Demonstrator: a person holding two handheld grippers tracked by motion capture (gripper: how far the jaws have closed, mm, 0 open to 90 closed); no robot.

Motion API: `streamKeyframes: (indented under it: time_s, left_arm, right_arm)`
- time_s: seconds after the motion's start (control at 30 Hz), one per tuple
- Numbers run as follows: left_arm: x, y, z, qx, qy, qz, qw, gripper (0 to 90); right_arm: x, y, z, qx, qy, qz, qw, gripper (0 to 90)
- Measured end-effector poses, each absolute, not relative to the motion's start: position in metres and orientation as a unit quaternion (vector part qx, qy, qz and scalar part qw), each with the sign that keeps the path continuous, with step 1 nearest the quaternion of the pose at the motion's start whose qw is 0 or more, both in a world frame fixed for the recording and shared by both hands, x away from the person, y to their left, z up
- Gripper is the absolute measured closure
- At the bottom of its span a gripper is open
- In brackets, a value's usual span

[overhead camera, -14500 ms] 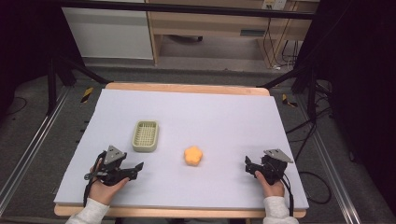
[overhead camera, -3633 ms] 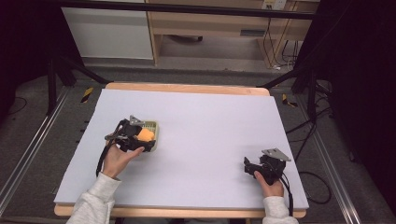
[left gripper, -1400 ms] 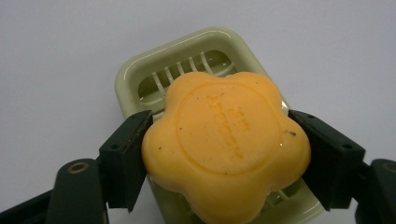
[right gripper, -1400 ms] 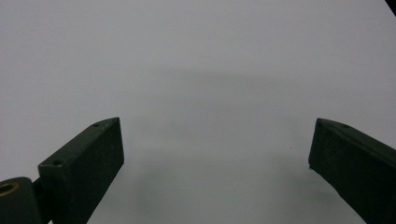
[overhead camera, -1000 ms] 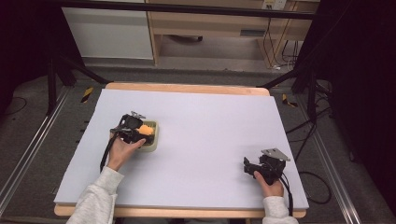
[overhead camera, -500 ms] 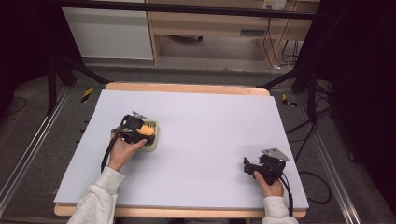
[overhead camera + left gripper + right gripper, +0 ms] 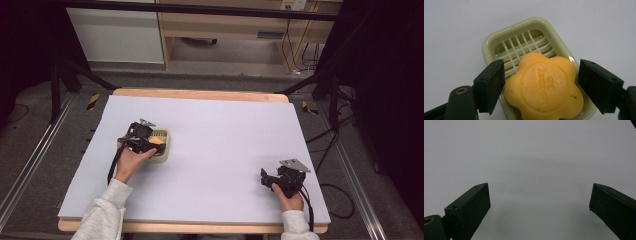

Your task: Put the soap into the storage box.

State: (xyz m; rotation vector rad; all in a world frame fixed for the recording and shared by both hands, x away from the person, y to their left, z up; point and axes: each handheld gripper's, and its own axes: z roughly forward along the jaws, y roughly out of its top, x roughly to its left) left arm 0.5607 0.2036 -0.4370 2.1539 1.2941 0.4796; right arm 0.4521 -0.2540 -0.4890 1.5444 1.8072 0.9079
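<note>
Carried from mid-table, orange soap (image 7: 545, 87) now lies in the dish (image 7: 499, 42), between wide-open left tongs (image 7: 541, 86), untouched.

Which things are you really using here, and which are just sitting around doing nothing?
In use:
- orange flower-shaped soap
- pale green soap dish under it
- left gripper, its fingers open on either side of the soap

Just there:
- right gripper, open over bare table
- wooden furniture beyond the table
- cables on the floor
</note>
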Motion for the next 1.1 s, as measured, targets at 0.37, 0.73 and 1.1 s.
streamKeyframes:
  time_s: [0.37,0.73,1.1]
  left_arm:
    - [0.552,0.206,-0.425,0.795,0.482,0.197,0.312,20.9]
    - [0.537,0.209,-0.415,0.780,0.475,0.214,0.347,21.5]
    - [0.515,0.217,-0.415,0.758,0.471,0.231,0.387,24.7]
  right_arm:
    - [0.452,-0.254,-0.489,0.580,0.679,0.341,0.294,3.9]
    - [0.452,-0.255,-0.489,0.580,0.678,0.342,0.296,3.9]
    - [0.451,-0.254,-0.489,0.582,0.676,0.344,0.292,3.9]
